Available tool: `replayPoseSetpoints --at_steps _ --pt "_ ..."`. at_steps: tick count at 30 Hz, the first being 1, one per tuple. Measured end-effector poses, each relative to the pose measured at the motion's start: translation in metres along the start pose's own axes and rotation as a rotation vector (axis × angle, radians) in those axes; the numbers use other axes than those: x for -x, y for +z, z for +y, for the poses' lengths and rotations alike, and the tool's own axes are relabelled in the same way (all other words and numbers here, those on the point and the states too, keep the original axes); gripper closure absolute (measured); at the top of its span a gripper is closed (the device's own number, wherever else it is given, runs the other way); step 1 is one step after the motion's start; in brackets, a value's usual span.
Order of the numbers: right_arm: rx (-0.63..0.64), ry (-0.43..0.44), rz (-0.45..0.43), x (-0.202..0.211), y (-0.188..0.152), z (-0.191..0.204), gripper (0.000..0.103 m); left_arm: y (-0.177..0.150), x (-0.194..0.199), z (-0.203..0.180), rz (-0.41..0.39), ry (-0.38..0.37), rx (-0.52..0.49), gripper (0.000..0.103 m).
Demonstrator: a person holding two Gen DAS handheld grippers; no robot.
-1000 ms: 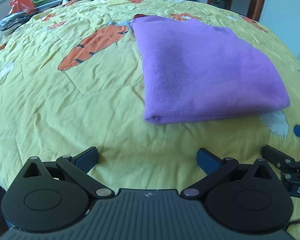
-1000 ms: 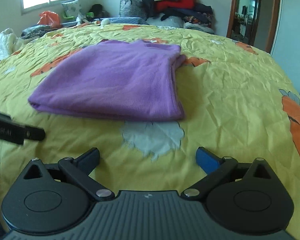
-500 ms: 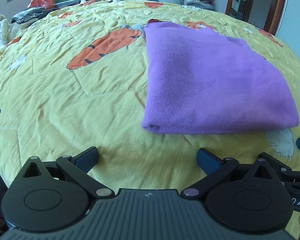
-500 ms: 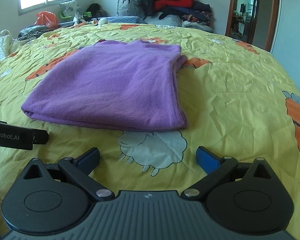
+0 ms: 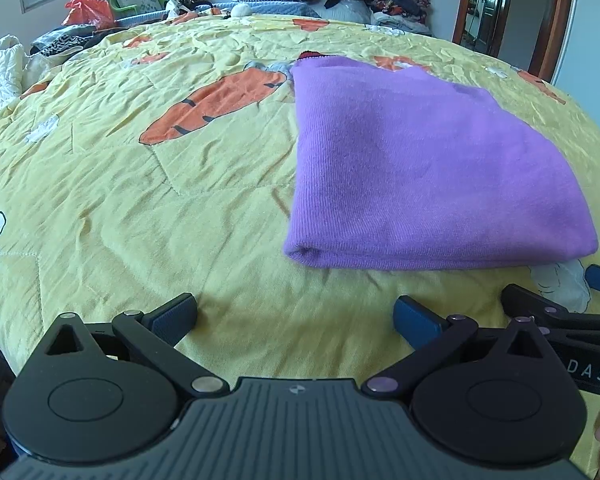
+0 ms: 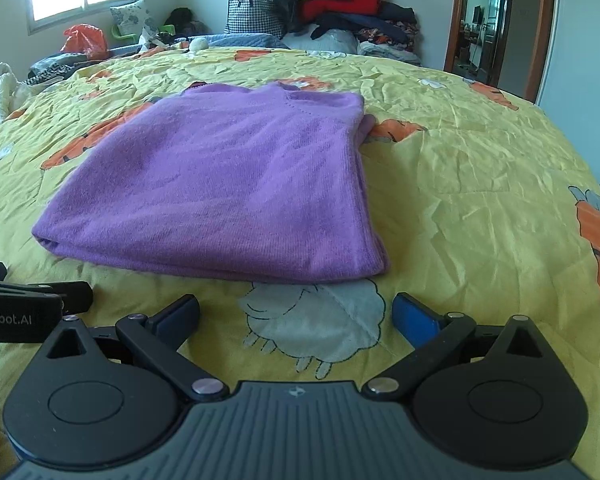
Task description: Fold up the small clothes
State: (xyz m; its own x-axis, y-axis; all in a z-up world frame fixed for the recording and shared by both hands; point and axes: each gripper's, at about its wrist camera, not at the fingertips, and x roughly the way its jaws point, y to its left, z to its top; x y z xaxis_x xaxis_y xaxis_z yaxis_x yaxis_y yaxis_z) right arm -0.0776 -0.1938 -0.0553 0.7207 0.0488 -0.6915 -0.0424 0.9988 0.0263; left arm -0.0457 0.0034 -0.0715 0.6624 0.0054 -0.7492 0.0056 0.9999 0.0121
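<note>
A purple knit garment [image 5: 420,168] lies folded into a flat rectangle on the yellow bedspread [image 5: 140,200]. In the right wrist view the same purple garment [image 6: 228,192] sits just beyond my fingers, its folded edge facing me. My left gripper [image 5: 296,314] is open and holds nothing, short of the garment's near-left corner. My right gripper [image 6: 296,314] is open too, over a sheep print just short of the near edge. The right gripper [image 5: 560,308] shows at the right of the left wrist view; the left gripper [image 6: 28,304] shows at the left of the right wrist view.
The yellow bedspread [image 6: 480,184] carries carrot and sheep prints. Piled clothes [image 6: 340,4] and a checked bag [image 6: 252,12] stand at the far end. An orange bag [image 5: 88,12] and white bundle [image 5: 4,68] lie far left. A doorway [image 6: 484,20] opens at the right.
Both grippers have drawn back and lowered toward the near edge of the bed, so more of the room shows. The garment has not moved. Both stayed open.
</note>
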Motion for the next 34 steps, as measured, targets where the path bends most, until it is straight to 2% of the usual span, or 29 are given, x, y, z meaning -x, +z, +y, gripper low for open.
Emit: replayPoseSetpoints --at_steps 15,34 --pt "0.0 0.0 -0.001 0.0 -0.0006 0.0003 0.0 -0.0056 0.002 0.0004 -0.036 -0.012 -0.013 0.0" --pt "-0.001 0.0 -0.001 0.0001 -0.0009 0.0007 0.0 -0.0054 0.0008 0.0009 -0.044 -0.02 -0.022 0.0"
